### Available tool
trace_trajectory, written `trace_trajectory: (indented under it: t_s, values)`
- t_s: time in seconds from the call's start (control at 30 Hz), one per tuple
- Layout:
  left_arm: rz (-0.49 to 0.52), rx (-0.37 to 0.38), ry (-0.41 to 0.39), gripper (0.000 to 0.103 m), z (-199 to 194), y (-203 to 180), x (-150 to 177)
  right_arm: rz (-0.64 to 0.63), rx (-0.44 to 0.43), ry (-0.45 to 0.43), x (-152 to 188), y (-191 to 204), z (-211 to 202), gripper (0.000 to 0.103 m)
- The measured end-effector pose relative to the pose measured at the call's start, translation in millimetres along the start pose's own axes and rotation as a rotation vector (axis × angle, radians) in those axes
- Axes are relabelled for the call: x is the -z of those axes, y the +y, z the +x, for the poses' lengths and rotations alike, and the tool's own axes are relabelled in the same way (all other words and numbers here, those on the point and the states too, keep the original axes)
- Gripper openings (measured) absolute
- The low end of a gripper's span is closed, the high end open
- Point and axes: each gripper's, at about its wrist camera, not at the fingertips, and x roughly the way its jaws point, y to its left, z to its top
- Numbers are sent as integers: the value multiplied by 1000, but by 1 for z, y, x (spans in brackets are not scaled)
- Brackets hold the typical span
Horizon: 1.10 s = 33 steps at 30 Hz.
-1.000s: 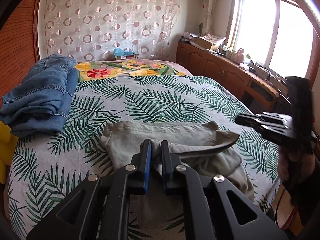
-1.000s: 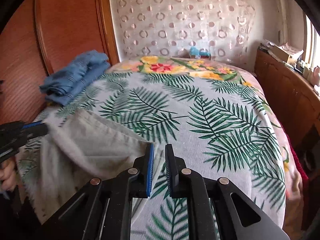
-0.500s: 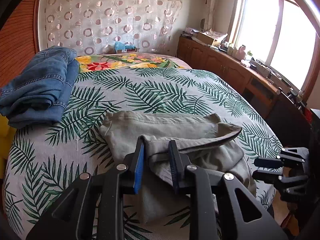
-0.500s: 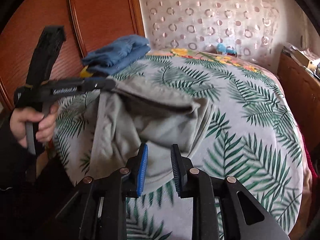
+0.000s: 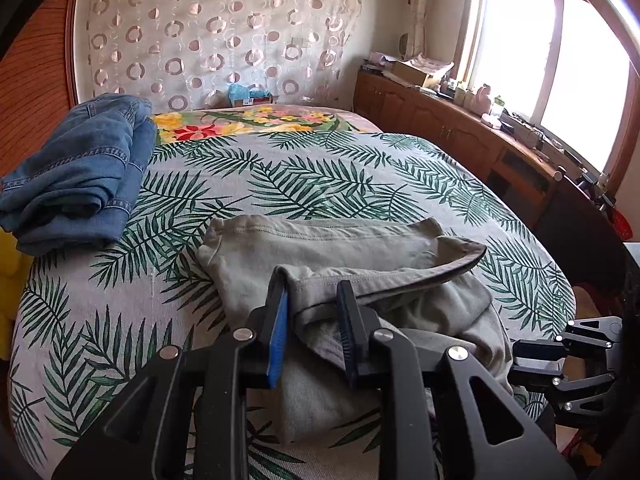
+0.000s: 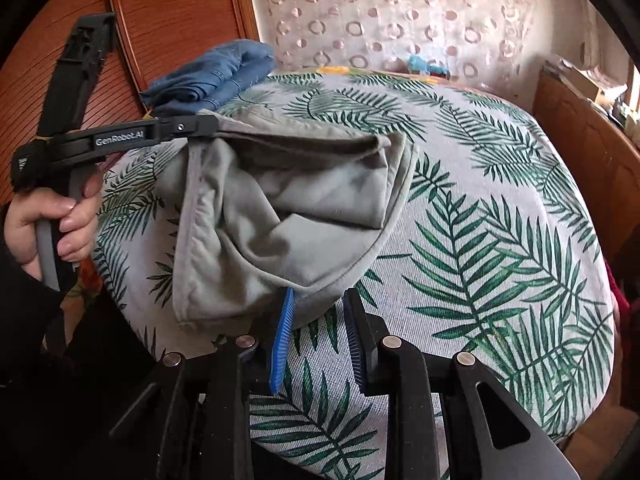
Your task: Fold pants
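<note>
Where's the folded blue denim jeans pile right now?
The folded blue denim jeans lie at the bed's far left edge in the left wrist view, against the reddish wooden panel, apart from the grey pants.

Grey pants (image 5: 320, 252) folded, rumpled, on palm-print bed near front edge.

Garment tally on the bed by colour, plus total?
Grey: 1, the grey pants at the near edge of the bed
Blue: 1, the folded blue jeans on the far left
Total: 2
</note>
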Motion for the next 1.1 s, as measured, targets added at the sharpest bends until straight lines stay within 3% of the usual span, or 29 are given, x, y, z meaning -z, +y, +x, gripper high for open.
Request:
trace_trajectory:
  t_s: [0.07,0.1,0.2,0.23,0.57,0.73,0.87,1.0,1.1]
  values:
    - [8,-4,5,23,1,-1,1,-12,-2,6,-1,3,0,27]
    - [20,-4,8,18,2,-3,0,-21,-11,9,-2,4,0,27]
    - [33,-5,0,13,3,-5,-5,-28,-48,7,-5,2,4,5]
    - [31,-4,-4,13,3,-4,-8,-33,-50,-3,-8,0,2,2]
    - [21,-17,-8,13,18,4,-38,-7,-38,-213,-65,-36,-27,0]
    - [34,-30,33,13,40,4,-43,-42,-66,-167,-59,-25,-12,0]
    - [31,-25,50,13,46,6,-43,-91,-106,-128,-44,-1,1,10]
    - [21,-16,48,13,43,9,-39,-151,-162,-124,-37,24,2,39]
    - [18,-18,55,13,44,11,-38,-190,-189,-122,-37,36,5,43]
